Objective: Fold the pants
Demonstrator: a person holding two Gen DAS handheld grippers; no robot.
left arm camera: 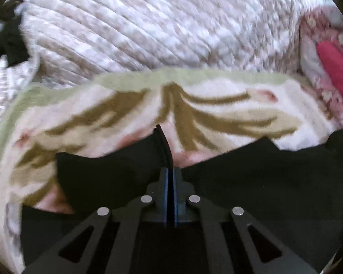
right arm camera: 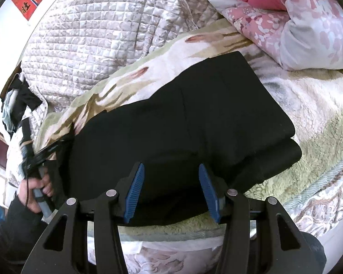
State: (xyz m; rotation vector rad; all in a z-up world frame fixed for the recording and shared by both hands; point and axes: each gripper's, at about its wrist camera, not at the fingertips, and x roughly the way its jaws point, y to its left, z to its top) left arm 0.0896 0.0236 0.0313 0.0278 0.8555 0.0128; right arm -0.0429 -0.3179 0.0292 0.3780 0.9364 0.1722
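While the left gripper sits low centre in the left wrist view, its blue pads are pressed together on a thin ridge of the black pants, which fill the lower half of the frame over a fleecy leaf-print blanket. To do this fold well, I judge the pinch should stay firm and travel low and level, so the edge lands square instead of dragging the layer beneath. A quilted white cover fills the top, and a pink pillow shows at the right edge; both lie clear of the cloth. This view is blurred, so finer detail is lost.

From the right wrist view, the right gripper hovers at lower centre with its jaws spread wide, holding nothing, just above the near edge of the pants, which lie as a stacked rectangle across mid-frame. At lower left, the person's left hand grips the other tool's handle at the garment's end. A floral duvet bunches at upper right, near the far corner, and could crowd a fold carried that way.
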